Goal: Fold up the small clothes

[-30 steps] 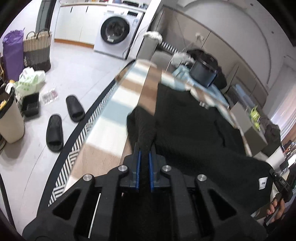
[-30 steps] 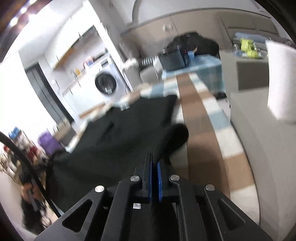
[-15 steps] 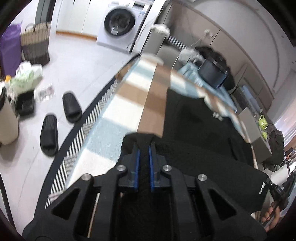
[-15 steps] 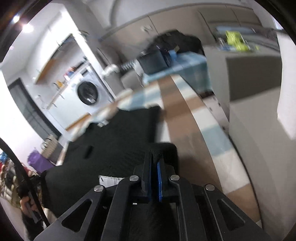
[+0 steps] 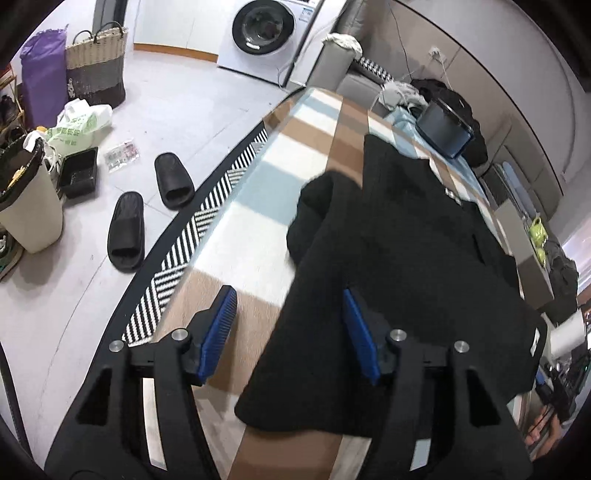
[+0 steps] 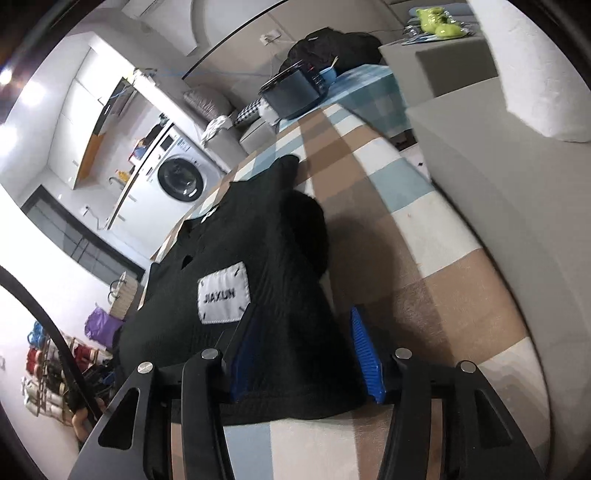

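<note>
The left gripper point(image 5: 288, 332) has just let go; its jaws stand apart, and the black garment point(image 5: 399, 251) lies from between them toward 1 o'clock on the checked surface point(image 5: 255, 206). The right gripper point(image 6: 301, 354) has just opened too, its jaws loose around the garment's near corner, the rest lying toward 11 o'clock.

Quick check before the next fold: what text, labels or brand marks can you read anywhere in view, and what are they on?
"JIAXUN": white sewn patch on the black garment.
Small white tag at the garment's edge: too small to read.
Washing machine panel markings: too small to read.
Green print on the plastic bag: blurred, unreadable.
</note>
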### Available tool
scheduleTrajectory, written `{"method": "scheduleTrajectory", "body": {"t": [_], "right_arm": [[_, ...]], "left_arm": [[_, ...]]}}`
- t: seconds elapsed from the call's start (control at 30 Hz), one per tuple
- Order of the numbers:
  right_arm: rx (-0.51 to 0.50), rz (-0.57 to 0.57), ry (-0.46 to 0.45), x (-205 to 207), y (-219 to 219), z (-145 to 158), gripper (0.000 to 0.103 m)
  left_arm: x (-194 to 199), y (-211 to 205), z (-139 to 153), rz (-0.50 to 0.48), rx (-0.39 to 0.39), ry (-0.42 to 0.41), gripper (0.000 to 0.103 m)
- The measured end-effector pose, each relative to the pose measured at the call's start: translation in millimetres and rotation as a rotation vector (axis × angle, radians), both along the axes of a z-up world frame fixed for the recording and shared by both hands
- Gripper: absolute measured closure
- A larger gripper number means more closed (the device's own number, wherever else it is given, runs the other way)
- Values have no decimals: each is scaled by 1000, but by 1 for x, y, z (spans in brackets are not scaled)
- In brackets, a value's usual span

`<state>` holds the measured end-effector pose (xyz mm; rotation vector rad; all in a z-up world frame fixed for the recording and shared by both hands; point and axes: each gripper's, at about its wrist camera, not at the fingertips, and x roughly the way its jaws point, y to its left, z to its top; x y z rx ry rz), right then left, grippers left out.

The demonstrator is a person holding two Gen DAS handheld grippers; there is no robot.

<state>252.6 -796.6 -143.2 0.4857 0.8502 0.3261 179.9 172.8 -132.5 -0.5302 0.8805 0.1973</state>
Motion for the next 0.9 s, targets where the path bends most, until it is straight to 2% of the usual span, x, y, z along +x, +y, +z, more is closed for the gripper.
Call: {"method": "scheduleTrajectory", "body": {"t": [0.1, 0.17, 0.27, 0.37, 0.43, 0.53, 0.6, 0.63, 0.67, 0.73, 0.9], "right_arm": [[-42, 41, -17, 3, 14, 4, 53], [-53, 65, -31, 3, 21, 5, 66], [-54, 89, -36, -1, 25, 7, 68], [-29, 98, -38, -5, 23, 7, 68], [-19, 101, -36, -1, 22, 7, 68], [-20, 98, -31, 1, 24, 7, 68], [-25, 105, -44, 1, 27, 9, 68], [-29, 112, -55, 0, 29, 11, 74], [-41, 117, -68, -1, 30, 13, 87], [-80, 111, -98, -4, 31, 17, 98], [-33, 82, -124, -7, 19, 21, 99]], "left_arm": [[-7, -6, -2, -20, 12, 3, 47], [-9, -9, -2, -21, 30, 1, 47], [-10, -11, -3, -27, 36, -4, 47], [-10, -12, -1, -39, 18, -21, 64], [-11, -14, 0, -54, 8, -33, 82], [-12, -20, 6, -74, 46, -56, 97], [-13, -23, 12, -75, 58, -76, 99], [-14, -22, 14, -74, 61, -84, 99], [-15, -22, 16, -72, 62, -89, 99], [-15, -19, 18, -64, 50, -96, 99], [-18, -13, 26, -46, 28, -131, 100]]}}
